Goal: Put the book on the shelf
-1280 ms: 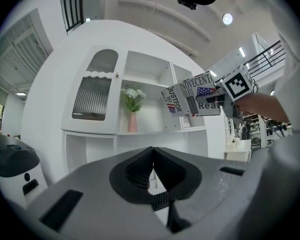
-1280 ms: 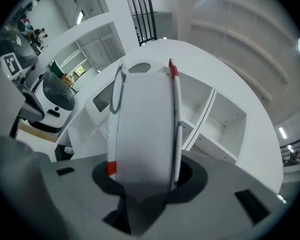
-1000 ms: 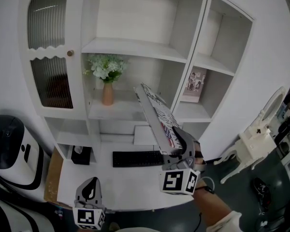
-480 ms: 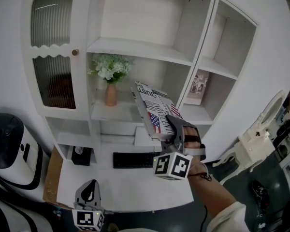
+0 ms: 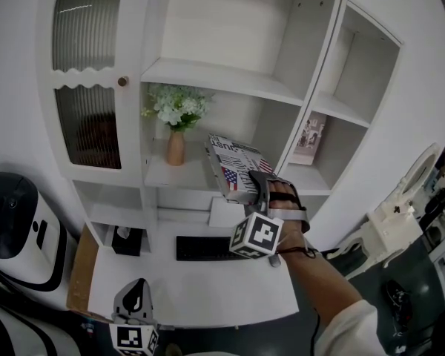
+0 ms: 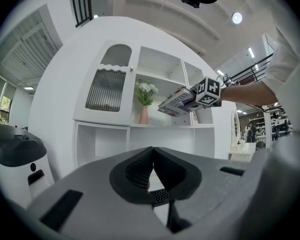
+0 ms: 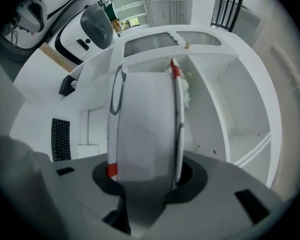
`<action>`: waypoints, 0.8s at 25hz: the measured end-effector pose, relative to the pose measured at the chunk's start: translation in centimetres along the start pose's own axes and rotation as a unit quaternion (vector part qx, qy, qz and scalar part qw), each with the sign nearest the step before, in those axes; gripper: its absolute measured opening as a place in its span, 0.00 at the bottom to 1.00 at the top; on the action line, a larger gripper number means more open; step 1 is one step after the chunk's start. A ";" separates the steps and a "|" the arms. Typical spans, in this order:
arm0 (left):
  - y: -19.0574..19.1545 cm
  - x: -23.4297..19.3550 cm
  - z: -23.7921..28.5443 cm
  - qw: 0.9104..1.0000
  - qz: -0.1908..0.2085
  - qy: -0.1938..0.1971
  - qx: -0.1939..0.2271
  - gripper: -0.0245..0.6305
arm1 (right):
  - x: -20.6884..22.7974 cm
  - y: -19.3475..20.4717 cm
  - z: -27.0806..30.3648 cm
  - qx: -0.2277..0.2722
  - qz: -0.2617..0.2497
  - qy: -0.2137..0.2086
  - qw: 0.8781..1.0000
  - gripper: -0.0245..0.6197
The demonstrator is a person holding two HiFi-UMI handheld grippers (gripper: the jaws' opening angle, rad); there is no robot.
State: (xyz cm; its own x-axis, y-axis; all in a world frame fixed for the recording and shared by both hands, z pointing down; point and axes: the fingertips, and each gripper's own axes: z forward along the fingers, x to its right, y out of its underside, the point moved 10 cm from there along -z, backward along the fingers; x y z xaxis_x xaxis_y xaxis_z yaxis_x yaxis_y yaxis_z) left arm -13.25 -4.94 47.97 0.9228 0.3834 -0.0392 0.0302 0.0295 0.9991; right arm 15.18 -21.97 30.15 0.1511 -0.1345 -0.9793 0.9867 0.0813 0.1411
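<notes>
While the book (image 5: 233, 165) hangs in the air, the task is under way but not complete.

The shelf (image 5: 208, 76) is a white unit with several open bays. It fills the wall, and a ribbed-glass door (image 5: 85, 128) closes its left bay. Below it stands the desk (image 5: 208, 291), bearing a keyboard (image 5: 200, 248).

The book is off the desk and raised to the level of the middle bay, at that bay's right side. It is near the vase (image 5: 176, 148) of flowers but apart from it. It lies tilted, printed cover up, with its far end pointing into the bay. In the left gripper view it appears to sit above the bay's board (image 5: 185, 178); contact cannot be confirmed.

The right gripper (image 5: 258, 189) is clamped on the near end of the book. In the right gripper view both jaws press the covers, with the page block between them. The left gripper (image 5: 136, 295) is low at the desk's front edge, jaws together, nothing between them.

Status, as judged:
- Done: pick-up, lift, approach.
- Left: move the book into the bay, set it on the board, release, withdraw.
- Caution: the vase stands close to the entry path.
</notes>
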 end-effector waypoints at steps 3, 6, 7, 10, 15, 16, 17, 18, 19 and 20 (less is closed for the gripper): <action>0.3 -0.4 0.0 1.000 0.004 -0.002 -0.002 0.04 | -0.1 -0.2 1.2 -0.008 -0.012 -0.008 1.000 0.30; 0.6 -0.7 -0.1 1.000 0.001 -0.010 -0.008 0.04 | -0.3 -0.5 2.4 -0.014 -0.023 -0.020 0.999 0.30; 0.4 -0.7 -0.1 1.000 -0.003 -0.011 -0.010 0.04 | -0.5 -0.5 2.9 -0.016 -0.026 -0.024 0.999 0.30; 0.1 -0.9 -0.1 1.000 -0.013 -0.013 -0.013 0.04 | -1.0 -0.6 4.3 -0.023 -0.032 -0.037 0.999 0.30; 0.4 -1.5 -0.1 1.000 -0.015 -0.021 -0.016 0.04 | -2.0 -0.5 6.7 -0.033 -0.046 -0.045 0.997 0.30; 0.4 -1.6 -0.1 0.999 -0.015 -0.023 -0.017 0.04 | -2.1 -0.4 7.1 -0.037 -0.049 -0.047 0.997 0.30; 0.5 -1.7 -0.1 0.999 -0.016 -0.024 -0.019 0.04 | -2.3 -0.3 7.5 -0.040 -0.052 -0.049 0.997 0.30; 0.5 -1.8 -0.1 0.999 -0.017 -0.027 -0.022 0.04 | -2.4 -0.2 7.9 -0.042 -0.054 -0.051 0.996 0.30; 0.6 -2.0 -0.2 0.999 -0.019 -0.029 -0.024 0.04 | -2.6 -0.1 8.3 -0.045 -0.056 -0.053 0.996 0.30; 0.6 -2.1 -0.2 0.999 -0.021 -0.032 -0.025 0.04 | -2.7 0.0 8.7 -0.047 -0.058 -0.055 0.996 0.30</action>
State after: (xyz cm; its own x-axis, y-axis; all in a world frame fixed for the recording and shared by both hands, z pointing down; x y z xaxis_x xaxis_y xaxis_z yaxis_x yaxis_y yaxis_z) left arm -15.24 -5.56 48.62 0.9441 0.3205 -0.0779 0.0509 0.0915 0.9945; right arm 15.28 -30.21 34.08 0.0473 -0.2548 -0.9658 0.9886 0.1505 0.0087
